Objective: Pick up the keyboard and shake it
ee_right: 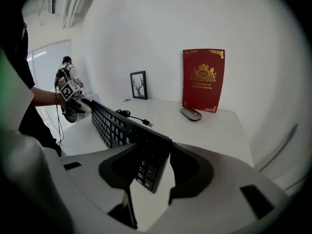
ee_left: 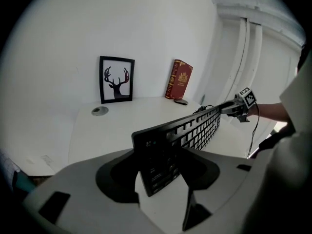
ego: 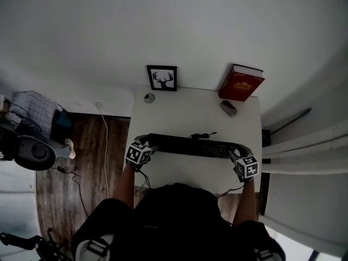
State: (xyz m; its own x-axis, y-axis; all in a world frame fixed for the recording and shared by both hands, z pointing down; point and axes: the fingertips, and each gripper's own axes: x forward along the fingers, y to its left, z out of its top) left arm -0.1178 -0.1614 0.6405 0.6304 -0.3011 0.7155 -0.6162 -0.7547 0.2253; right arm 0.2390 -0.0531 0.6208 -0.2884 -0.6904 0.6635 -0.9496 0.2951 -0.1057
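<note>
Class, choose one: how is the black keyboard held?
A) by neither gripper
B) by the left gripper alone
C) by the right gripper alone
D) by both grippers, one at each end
D: the left gripper is clamped on one end of the keyboard and the right gripper on the other.

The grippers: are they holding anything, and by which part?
Yes, the black keyboard. The left gripper is clamped on its left end and the right gripper on its right end.

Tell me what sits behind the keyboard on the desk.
Behind the keyboard are a cable, a mouse, a red book, a framed deer picture and a round disc. The desk strip directly under the keyboard is covered in the head view.
</note>
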